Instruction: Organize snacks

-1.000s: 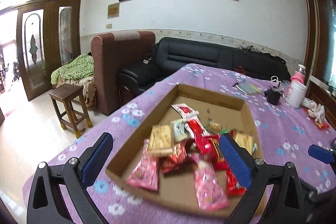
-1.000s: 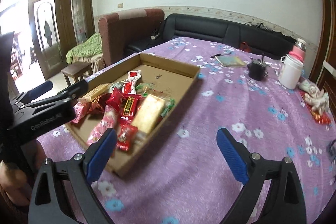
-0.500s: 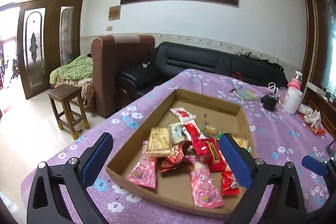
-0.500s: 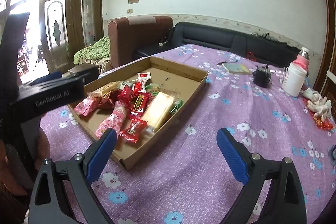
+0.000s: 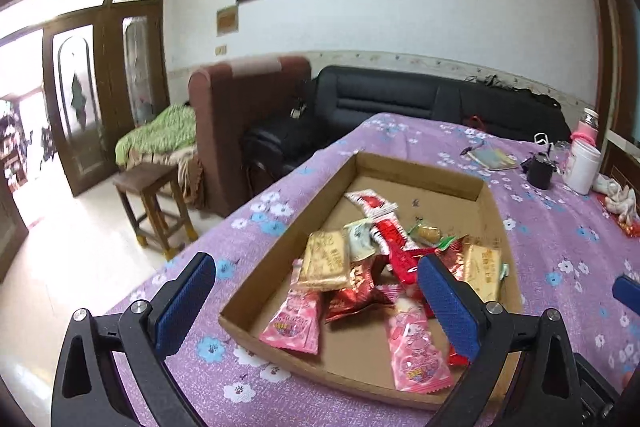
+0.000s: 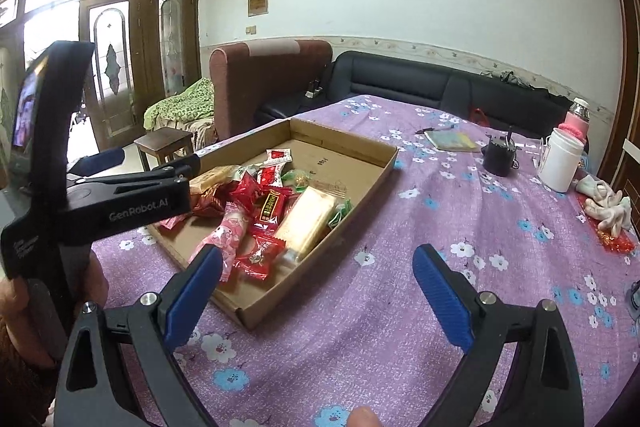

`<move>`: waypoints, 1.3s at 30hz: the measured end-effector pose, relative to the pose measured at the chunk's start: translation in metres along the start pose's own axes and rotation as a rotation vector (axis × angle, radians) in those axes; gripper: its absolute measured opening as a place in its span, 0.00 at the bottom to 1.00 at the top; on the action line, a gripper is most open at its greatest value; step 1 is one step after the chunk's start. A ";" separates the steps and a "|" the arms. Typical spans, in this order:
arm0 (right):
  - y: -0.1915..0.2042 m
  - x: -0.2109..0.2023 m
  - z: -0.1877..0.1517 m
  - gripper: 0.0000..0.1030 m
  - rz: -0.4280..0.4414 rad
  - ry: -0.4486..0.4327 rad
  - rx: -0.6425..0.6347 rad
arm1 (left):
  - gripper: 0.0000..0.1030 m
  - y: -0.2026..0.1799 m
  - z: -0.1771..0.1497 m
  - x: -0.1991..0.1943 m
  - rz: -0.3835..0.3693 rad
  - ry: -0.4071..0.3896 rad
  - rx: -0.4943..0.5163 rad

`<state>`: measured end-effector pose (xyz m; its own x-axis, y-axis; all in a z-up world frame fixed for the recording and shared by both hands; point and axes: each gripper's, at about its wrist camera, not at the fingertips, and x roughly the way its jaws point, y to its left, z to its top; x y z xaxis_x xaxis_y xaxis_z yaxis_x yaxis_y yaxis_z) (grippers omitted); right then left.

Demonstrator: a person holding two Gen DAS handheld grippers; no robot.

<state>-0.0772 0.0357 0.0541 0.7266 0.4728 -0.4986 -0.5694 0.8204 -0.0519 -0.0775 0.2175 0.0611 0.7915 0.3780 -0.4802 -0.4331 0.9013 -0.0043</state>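
Since a second ago both cameras have drawn back and risen a little, so the cardboard tray (image 5: 490,187) sits lower and farther off in each view while the snacks inside it lie just as they did; this reads as a pause to size up the pile, with no packet picked yet and the sorting not begun. The left hand-held gripper (image 5: 316,301) hovers over the near end of the tray with its blue pads wide apart and nothing between them. The right hand-held gripper (image 6: 318,295) hangs above the purple flowered desk (image 6: 460,227), just beside the tray's near corner, also spread apart and empty. The snacks (image 5: 384,267) are heaped loosely in the near half of the tray, overlapping one another: two pink wrapped sweets (image 5: 294,323) nearest the front wall, a flat gold packet (image 5: 325,261) on top toward the left, several crinkled red foil packets in the middle, and a pale yellow bar (image 6: 306,221) along the right side. The far half of the tray is bare cardboard. The wrappers look light and slippery, so I judge a single one will need a careful pinch at its edge
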 end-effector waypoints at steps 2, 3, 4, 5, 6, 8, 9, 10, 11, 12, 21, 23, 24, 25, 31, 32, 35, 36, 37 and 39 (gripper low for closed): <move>0.000 -0.001 0.000 0.93 0.001 -0.001 0.001 | 0.99 0.004 0.000 0.004 0.022 0.020 -0.020; 0.000 -0.001 0.000 0.93 0.001 0.000 0.000 | 0.99 0.006 0.000 0.006 0.027 0.032 -0.033; 0.000 -0.001 0.000 0.93 0.002 0.000 0.000 | 0.99 0.008 0.000 0.007 0.033 0.039 -0.043; 0.000 -0.001 0.000 0.93 0.001 0.001 -0.001 | 0.99 0.009 -0.001 0.008 0.042 0.043 -0.052; 0.000 -0.001 0.000 0.93 0.001 0.001 -0.001 | 0.99 0.011 -0.001 0.009 0.051 0.046 -0.060; 0.000 -0.001 0.000 0.93 0.002 0.001 -0.002 | 0.99 0.011 -0.001 0.009 0.066 0.047 -0.063; 0.001 -0.001 0.000 0.93 0.003 0.003 -0.005 | 0.99 0.011 -0.001 0.009 0.071 0.047 -0.059; 0.001 0.000 0.000 0.93 0.002 0.005 -0.008 | 0.99 0.010 -0.002 0.009 0.077 0.046 -0.051; 0.002 0.000 -0.001 0.93 0.002 0.006 -0.011 | 0.99 0.009 -0.002 0.009 0.082 0.045 -0.043; 0.002 0.001 -0.001 0.93 0.002 0.007 -0.014 | 0.99 0.007 -0.002 0.009 0.086 0.044 -0.032; 0.005 -0.001 -0.002 0.93 0.011 0.004 -0.028 | 0.99 0.001 -0.002 0.008 0.114 0.034 0.006; 0.006 -0.001 -0.002 0.93 0.011 0.004 -0.030 | 0.99 0.001 -0.002 0.008 0.117 0.034 0.007; 0.006 -0.001 -0.002 0.93 0.013 0.003 -0.030 | 0.99 0.001 -0.002 0.008 0.117 0.034 0.007; 0.006 0.000 -0.002 0.93 0.012 0.004 -0.030 | 0.99 0.001 -0.002 0.008 0.119 0.034 0.007; 0.007 0.001 -0.003 0.93 0.008 0.004 -0.038 | 0.99 0.000 -0.002 0.008 0.124 0.035 0.011; 0.008 0.001 -0.003 0.93 0.008 0.005 -0.038 | 0.99 0.000 -0.002 0.008 0.124 0.034 0.012; 0.008 0.001 -0.003 0.93 0.008 0.005 -0.039 | 0.99 0.000 -0.002 0.008 0.129 0.035 0.015; 0.008 0.001 -0.003 0.93 0.009 0.005 -0.039 | 0.99 -0.001 -0.002 0.008 0.130 0.035 0.017; 0.008 0.001 -0.003 0.93 0.009 0.005 -0.039 | 0.99 -0.001 -0.002 0.008 0.132 0.034 0.019; 0.008 0.002 -0.003 0.93 0.009 0.005 -0.040 | 0.99 -0.002 -0.002 0.008 0.135 0.034 0.023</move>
<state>-0.0814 0.0419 0.0506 0.7195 0.4786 -0.5032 -0.5911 0.8024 -0.0819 -0.0712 0.2187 0.0549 0.7116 0.4890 -0.5045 -0.5241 0.8477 0.0824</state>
